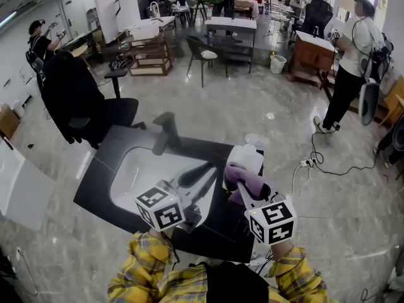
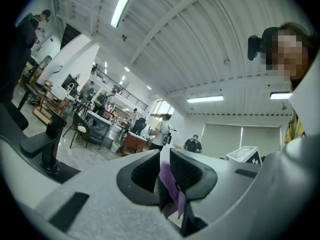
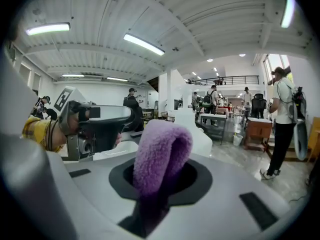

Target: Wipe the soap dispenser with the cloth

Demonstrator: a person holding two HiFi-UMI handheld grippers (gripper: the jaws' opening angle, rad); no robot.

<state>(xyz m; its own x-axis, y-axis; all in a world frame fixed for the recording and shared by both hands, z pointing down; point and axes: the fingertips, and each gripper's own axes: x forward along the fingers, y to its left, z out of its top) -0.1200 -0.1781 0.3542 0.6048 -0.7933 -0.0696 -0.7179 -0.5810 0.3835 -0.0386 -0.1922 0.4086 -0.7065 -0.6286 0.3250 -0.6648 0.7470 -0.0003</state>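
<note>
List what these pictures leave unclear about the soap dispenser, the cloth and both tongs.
- Head view: the base of the soap dispenser is hidden behind the cloth; whether they touch cannot be told.
- Right gripper view: the cloth loop covers the pads of the right tongs and part of the dispenser.
- Left gripper view: the left tongs pinch a purple strip of cloth; the white sliver above it is too narrow to identify.

Hall bright, evenly lit. Long ceiling tube lights (image 2: 122,6) main source; daylight from window (image 2: 160,106) at far end. Polished floor (image 1: 252,100) shows pale glare patches. Shadows soft, faint. Heavy fisheye bowing in all views; black vignette rings both gripper views. Nearest foreground soft, purple cloth (image 3: 161,151) fairly sharp, background clear. Mosaic patch upper right, left gripper view.
</note>
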